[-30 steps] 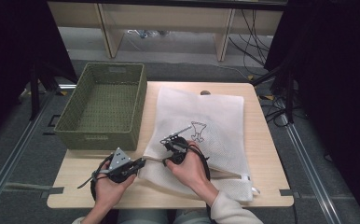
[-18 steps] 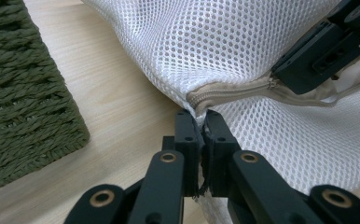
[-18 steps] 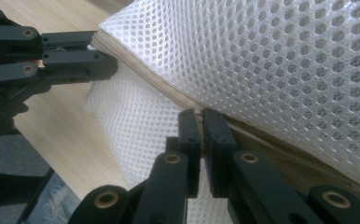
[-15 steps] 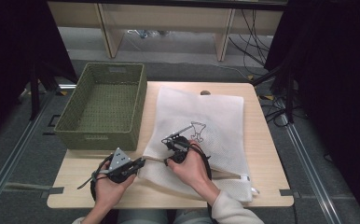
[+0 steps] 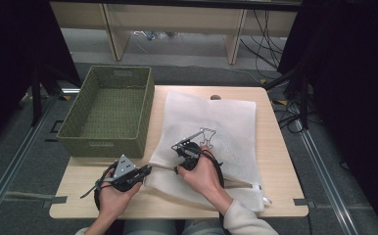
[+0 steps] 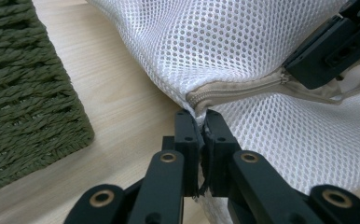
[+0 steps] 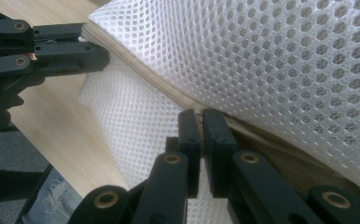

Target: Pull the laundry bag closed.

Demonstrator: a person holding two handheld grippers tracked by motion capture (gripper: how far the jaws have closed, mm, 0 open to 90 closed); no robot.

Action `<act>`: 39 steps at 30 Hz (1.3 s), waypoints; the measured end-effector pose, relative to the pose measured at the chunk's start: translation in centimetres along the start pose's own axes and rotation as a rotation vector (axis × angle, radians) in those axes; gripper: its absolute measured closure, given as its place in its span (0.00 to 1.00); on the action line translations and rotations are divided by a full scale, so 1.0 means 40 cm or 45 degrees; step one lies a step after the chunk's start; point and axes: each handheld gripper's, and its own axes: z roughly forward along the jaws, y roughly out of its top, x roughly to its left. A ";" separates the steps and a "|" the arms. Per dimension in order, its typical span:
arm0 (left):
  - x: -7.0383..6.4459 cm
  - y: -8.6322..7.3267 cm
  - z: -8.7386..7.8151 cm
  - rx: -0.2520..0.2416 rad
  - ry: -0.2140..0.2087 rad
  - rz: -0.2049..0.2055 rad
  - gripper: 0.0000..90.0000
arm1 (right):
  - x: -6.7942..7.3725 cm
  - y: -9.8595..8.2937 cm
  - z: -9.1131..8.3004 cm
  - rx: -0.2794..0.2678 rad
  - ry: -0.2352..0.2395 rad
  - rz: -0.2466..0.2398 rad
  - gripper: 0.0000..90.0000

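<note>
Mesh bag bears a black drawing, wording unreadable.

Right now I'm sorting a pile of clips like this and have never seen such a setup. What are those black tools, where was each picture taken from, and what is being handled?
No robot here: a person sits at a wooden table with a two-jaw hand-held gripper in each hand. The high view looks down from above the person's side. The left hand-held gripper is at its left, the right hand-held gripper beside it. The other two pictures come from small cameras riding on each tool, looking along its black jaws.

On the table lies a white mesh bag with a beige zipper. A green woven basket stands to its left, and looks empty.

The left tool's jaws are shut on the bag's corner at the zipper's end. The right tool's jaws are shut on the zipper line a little further along.
</note>
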 end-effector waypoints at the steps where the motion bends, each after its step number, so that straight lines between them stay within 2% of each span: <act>1: 0.000 0.000 0.000 0.000 -0.001 0.000 0.94 | 0.000 0.000 0.000 0.003 -0.001 0.001 0.97; 4: 0.001 0.000 0.000 0.000 -0.001 -0.002 0.94 | 0.000 -0.001 0.000 -0.002 0.018 0.005 0.97; 6: 0.001 0.000 0.000 0.000 0.000 -0.003 0.94 | -0.001 0.000 0.000 -0.004 0.001 -0.006 0.97; 7: 0.003 0.001 0.000 -0.001 -0.001 0.015 0.94 | 0.000 0.000 0.001 -0.003 0.005 -0.004 0.97; 9: 0.000 -0.001 0.000 -0.003 -0.001 -0.011 0.94 | 0.000 0.000 0.001 -0.002 -0.003 -0.004 0.97; 15: 0.004 0.000 0.000 -0.003 0.004 -0.017 0.94 | 0.000 -0.001 0.000 0.000 0.001 -0.003 0.97; 16: 0.007 0.001 -0.001 -0.003 0.006 -0.005 0.94 | -0.001 -0.002 -0.001 0.019 -0.021 -0.011 0.97; 17: 0.006 -0.001 -0.001 -0.005 0.008 -0.027 0.94 | -0.003 -0.003 -0.001 0.025 -0.038 -0.008 0.97; 18: 0.008 -0.001 0.000 -0.006 0.019 -0.016 0.94 | 0.003 -0.004 -0.004 0.030 -0.042 0.060 0.97; 20: 0.006 -0.001 0.001 -0.010 0.019 -0.017 0.94 | -0.004 -0.002 -0.005 0.018 -0.043 0.015 0.97; 21: 0.007 -0.001 0.000 -0.008 0.019 -0.016 0.94 | -0.005 -0.002 -0.008 0.010 -0.023 0.006 0.97; 30: 0.008 -0.001 -0.001 -0.009 0.021 -0.020 0.94 | -0.006 -0.003 -0.005 0.013 -0.037 0.010 0.97; 31: 0.008 -0.001 -0.001 -0.009 0.024 -0.020 0.94 | -0.002 -0.004 -0.007 0.025 -0.048 0.048 0.97; 32: 0.009 -0.002 -0.001 -0.006 0.026 -0.022 0.94 | -0.006 -0.003 -0.007 0.024 -0.052 0.019 0.97; 39: 0.009 -0.003 0.000 -0.001 0.033 -0.022 0.94 | -0.011 -0.004 -0.010 0.020 -0.054 0.010 0.97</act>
